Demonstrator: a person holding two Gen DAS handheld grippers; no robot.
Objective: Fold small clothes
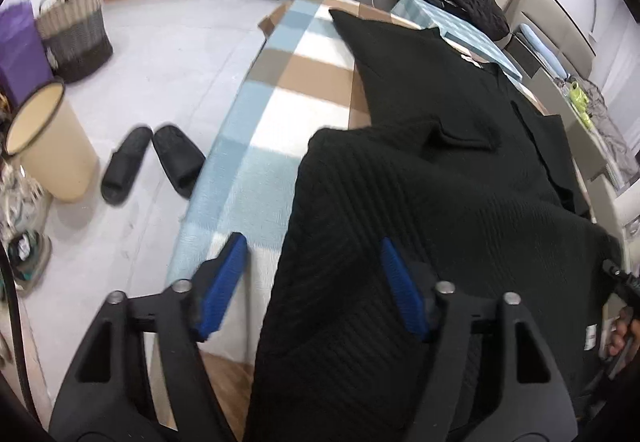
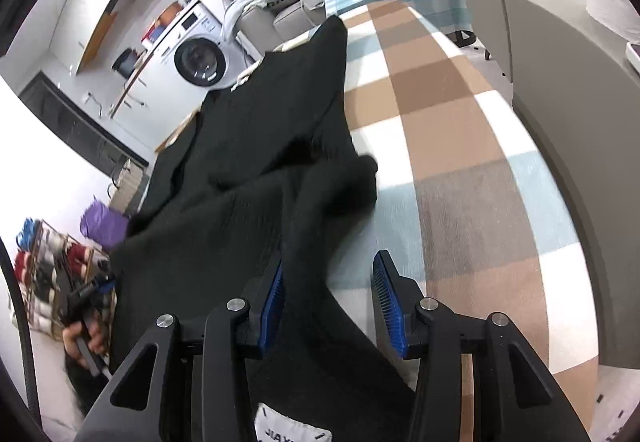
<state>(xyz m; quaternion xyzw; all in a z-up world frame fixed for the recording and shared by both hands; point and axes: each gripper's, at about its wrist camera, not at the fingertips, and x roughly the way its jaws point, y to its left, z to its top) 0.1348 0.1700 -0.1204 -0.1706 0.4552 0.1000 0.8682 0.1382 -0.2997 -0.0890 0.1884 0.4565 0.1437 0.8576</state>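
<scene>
Black ribbed knit top (image 1: 420,181) on checked-blanket table (image 1: 280,113): soft, limp, light. Both claws, left claw (image 1: 312,290) and right claw (image 2: 332,306), stand parted, hem between, unpinched. Grip hem corners.

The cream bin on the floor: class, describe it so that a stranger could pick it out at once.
Start at the checked blanket covering the table, then look down to the pale floor beside it. Past the pair of black slippers stands the cream bin. Unlike the woven basket behind it, it is smooth, plain and dark-rimmed.
</scene>
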